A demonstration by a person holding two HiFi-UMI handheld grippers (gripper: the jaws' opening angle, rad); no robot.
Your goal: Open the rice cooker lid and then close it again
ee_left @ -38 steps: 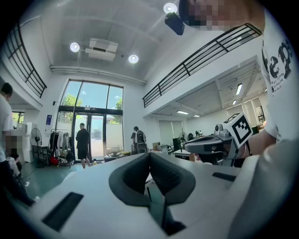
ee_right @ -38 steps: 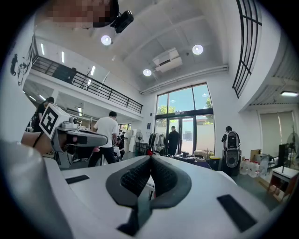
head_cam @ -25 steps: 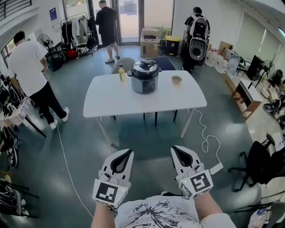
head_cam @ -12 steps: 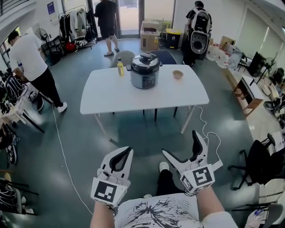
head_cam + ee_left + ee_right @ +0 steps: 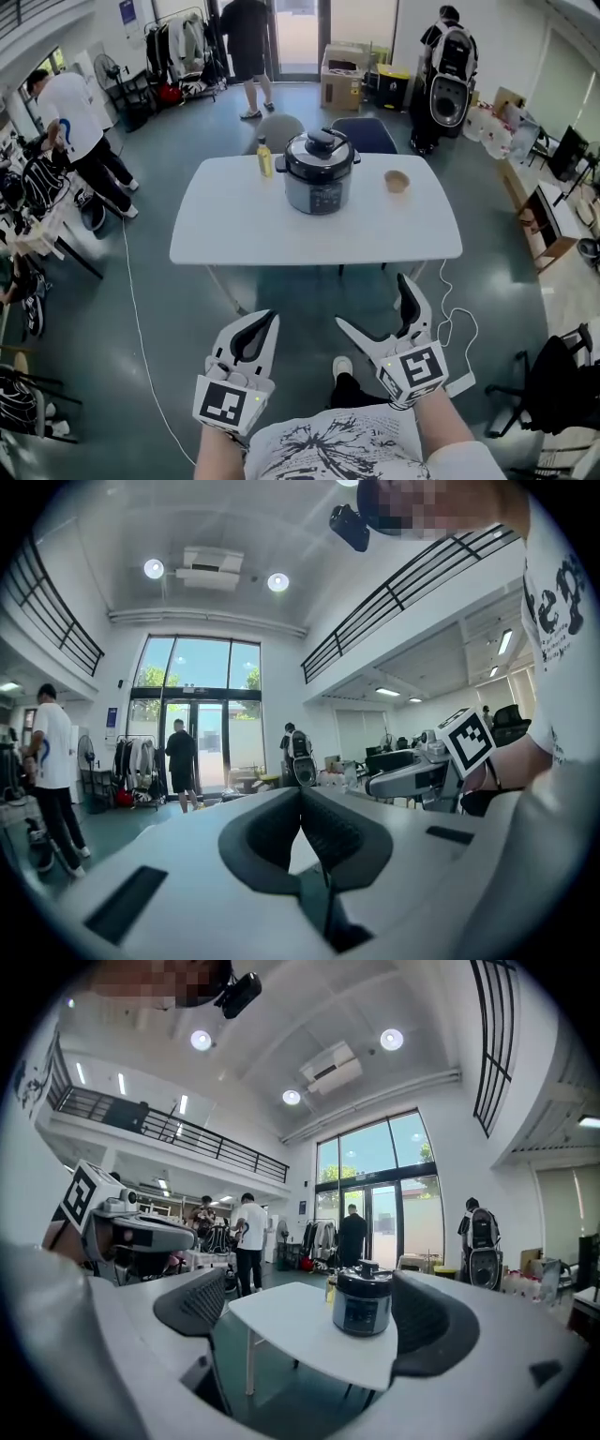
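A grey rice cooker point(image 5: 318, 172) with a black lid and top knob stands shut on the white table point(image 5: 244, 225). Through the right gripper view the rice cooker point(image 5: 363, 1301) shows between the jaws, still far off. My left gripper point(image 5: 255, 335) is shut, pads together, nothing in it, held low over the floor short of the table. My right gripper point(image 5: 379, 305) is open wide and empty, level beside it. Both are well apart from the cooker.
A yellow bottle point(image 5: 265, 159) stands left of the cooker and a small bowl point(image 5: 397, 181) right of it. Chairs sit behind the table. A white cable point(image 5: 450, 319) trails on the floor at right. People stand at the left and by the far doors.
My right gripper's jaws went from together to wide apart. The table and cooker have drawn nearer and shifted right in the head view as I moved forward.
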